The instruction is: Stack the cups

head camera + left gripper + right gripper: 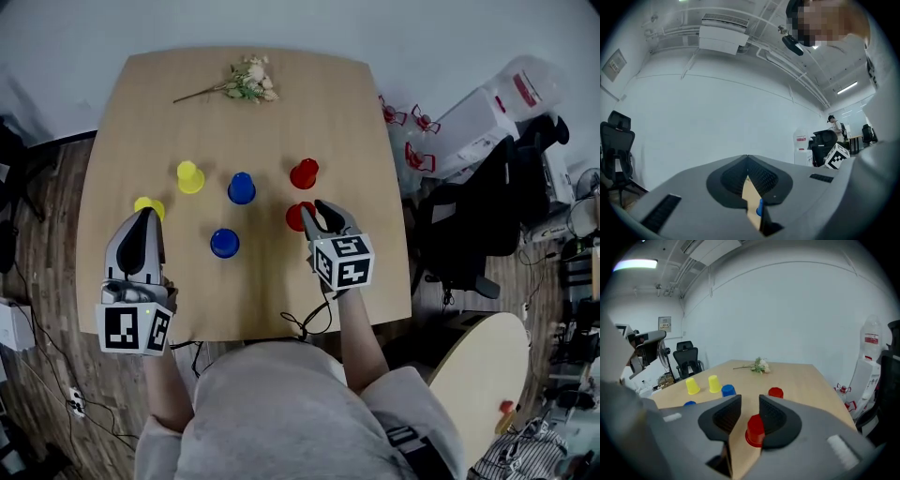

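Six upturned cups stand apart on the bench, none stacked, with the right gripper at one red cup.

The right gripper [316, 208] has its jaws apart around the near red cup [755, 430], which stands upside down on the bench [328, 103] close against the right-hand jaw, with a clear gap to the left-hand one. The far red cup [304, 173] stands just beyond it. Towards the middle are the far blue cup [241, 188] and the near blue cup [224, 243]; to the left are the far yellow cup [190, 176] and the near yellow cup [148, 206]. The left gripper [145, 214] hangs over the near left edge beside the near yellow cup, its jaws closed together on nothing. A sprig of flowers [248, 82] lies at the far edge.
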A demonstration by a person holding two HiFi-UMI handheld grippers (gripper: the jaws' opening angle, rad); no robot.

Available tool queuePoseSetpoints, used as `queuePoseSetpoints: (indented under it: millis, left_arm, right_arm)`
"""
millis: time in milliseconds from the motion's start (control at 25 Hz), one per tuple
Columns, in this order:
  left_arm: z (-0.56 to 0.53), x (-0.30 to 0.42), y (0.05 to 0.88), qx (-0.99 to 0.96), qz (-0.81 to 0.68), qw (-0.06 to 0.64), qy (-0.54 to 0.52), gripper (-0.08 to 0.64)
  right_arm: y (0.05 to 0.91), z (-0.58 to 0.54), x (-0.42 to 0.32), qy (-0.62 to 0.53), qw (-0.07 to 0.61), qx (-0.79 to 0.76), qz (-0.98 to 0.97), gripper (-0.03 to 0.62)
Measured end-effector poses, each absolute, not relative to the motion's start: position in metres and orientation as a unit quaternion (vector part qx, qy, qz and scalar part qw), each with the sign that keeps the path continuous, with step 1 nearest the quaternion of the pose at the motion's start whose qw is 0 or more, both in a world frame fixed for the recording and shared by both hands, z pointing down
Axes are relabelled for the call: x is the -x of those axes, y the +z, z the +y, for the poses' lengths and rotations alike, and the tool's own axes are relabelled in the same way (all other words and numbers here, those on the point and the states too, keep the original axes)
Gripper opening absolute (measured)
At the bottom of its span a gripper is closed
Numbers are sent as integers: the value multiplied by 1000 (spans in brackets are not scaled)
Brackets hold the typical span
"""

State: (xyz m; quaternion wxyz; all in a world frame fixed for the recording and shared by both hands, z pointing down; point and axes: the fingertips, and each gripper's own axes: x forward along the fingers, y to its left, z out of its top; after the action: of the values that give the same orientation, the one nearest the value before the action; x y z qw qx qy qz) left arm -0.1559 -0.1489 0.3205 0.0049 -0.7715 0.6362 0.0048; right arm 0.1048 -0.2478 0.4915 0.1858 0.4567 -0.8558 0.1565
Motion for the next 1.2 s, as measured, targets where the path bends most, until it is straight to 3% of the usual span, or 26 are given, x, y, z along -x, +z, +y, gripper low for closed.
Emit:
queuePoseSetpoints:
  millis: [240, 640, 1200]
  left_arm:
    - [-156, 163, 340, 761, 648, -20, -11, 8]
    - [-160, 156, 356, 758, 651, -35, -29, 8]
    - [-158, 184, 351, 775, 630, -38, -25, 8]
  right_arm:
    - [541, -259, -117, 183, 225, -469, -834, 244]
    - [564, -259, -113, 201, 224, -457, -837, 218]
    - [561, -185, -16, 195, 234, -383, -872, 218]
